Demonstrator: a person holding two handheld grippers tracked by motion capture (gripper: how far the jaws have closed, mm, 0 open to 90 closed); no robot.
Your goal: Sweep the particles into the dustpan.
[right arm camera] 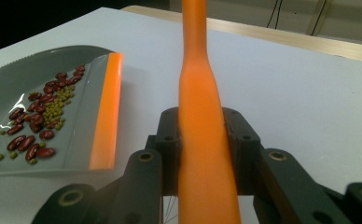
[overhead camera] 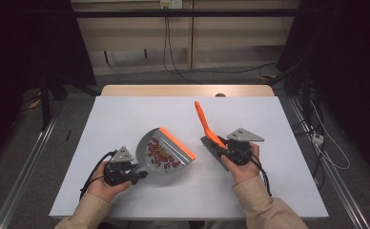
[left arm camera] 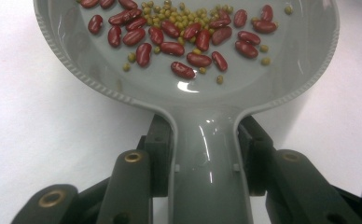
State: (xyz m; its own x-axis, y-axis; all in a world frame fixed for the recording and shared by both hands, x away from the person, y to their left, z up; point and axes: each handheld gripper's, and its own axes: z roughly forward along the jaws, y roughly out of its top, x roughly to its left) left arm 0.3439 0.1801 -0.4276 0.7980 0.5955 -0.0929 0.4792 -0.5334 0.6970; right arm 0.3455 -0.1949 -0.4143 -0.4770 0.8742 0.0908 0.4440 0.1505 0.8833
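Observation:
A grey dustpan (overhead camera: 152,169) with an orange front lip (overhead camera: 177,142) lies on the white table, holding red kidney beans (left arm camera: 184,35) and small green beans (left arm camera: 170,16). My left gripper (overhead camera: 136,175) is shut on the dustpan's grey handle (left arm camera: 209,163), at the table's front left. My right gripper (overhead camera: 222,149) is shut on an orange-handled brush (overhead camera: 204,123); the handle (right arm camera: 202,116) runs up between the jaws and points toward the far side. The brush's dark bristles (overhead camera: 210,147) rest on the table just right of the dustpan. The dustpan (right arm camera: 53,112) lies to the left in the right gripper view.
The white table top (overhead camera: 126,114) sits on a wooden table whose edge (overhead camera: 183,90) shows at the back. Cables (overhead camera: 171,47) hang behind it, and metal rails (overhead camera: 25,162) run along both sides on the floor.

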